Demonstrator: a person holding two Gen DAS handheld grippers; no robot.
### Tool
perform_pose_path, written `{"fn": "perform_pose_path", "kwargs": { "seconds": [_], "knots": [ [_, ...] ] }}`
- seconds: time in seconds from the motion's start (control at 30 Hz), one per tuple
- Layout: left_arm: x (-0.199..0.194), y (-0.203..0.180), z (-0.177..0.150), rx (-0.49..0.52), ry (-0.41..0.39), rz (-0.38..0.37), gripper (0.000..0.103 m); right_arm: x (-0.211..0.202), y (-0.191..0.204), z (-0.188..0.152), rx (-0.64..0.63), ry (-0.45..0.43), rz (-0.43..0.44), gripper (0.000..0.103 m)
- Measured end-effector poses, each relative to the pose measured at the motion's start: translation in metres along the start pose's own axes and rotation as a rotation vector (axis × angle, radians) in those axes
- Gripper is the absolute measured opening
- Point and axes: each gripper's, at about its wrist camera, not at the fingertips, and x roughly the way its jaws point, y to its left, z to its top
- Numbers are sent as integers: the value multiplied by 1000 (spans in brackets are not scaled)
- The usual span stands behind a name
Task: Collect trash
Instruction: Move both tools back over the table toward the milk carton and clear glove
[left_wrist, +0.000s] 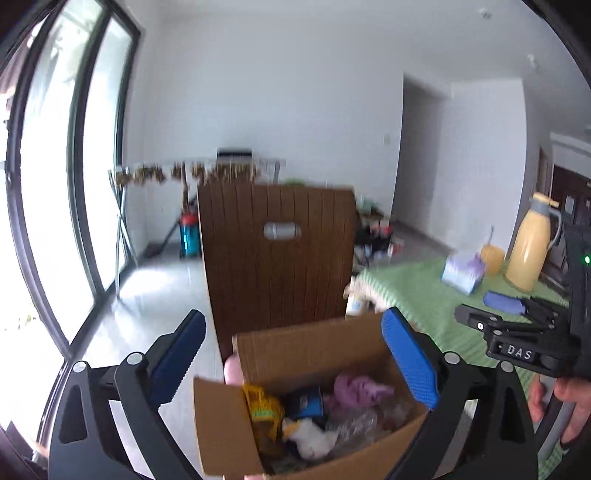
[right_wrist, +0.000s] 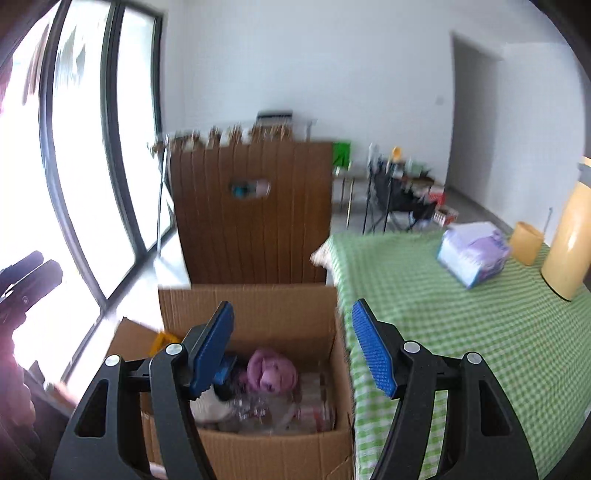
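Blurred throughout. Hard to make out among the trash in the open cardboard box (right_wrist: 258, 306): a purple crumpled wad (right_wrist: 271, 369), clear plastic (right_wrist: 273, 406), something white (left_wrist: 314, 435) and a yellow wrapper (left_wrist: 262, 410). Box standing just beside the green-checked surface (right_wrist: 461, 314), mouth upward, near wall cut off by the frame edge, long axis hard to judge. Left gripper (left_wrist: 293, 354) spread wide, holding nothing, above the box. Right gripper (right_wrist: 291, 343) likewise parted and empty. Behind, a brown slatted chair back (left_wrist: 277, 258). On the surface, a tissue pack (right_wrist: 472, 251) and yellow flask (left_wrist: 532, 243).
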Motion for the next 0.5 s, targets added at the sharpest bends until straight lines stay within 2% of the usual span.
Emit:
{"fn": "perform_pose_path", "kwargs": {
  "seconds": [0.1, 0.17, 0.5],
  "knots": [
    [-10, -7, 4, -6, -49, -20, 96, -15, -9, -1, 18, -64, -18, 66],
    [-11, -11, 5, -11, -45, -31, 96, -25, -16, -1, 28, -100, -39, 67],
    [-7, -53, 0, 16, -21, -91, 96, -61, -67, -18, 115, -136, -138, 73]
  ]
}}
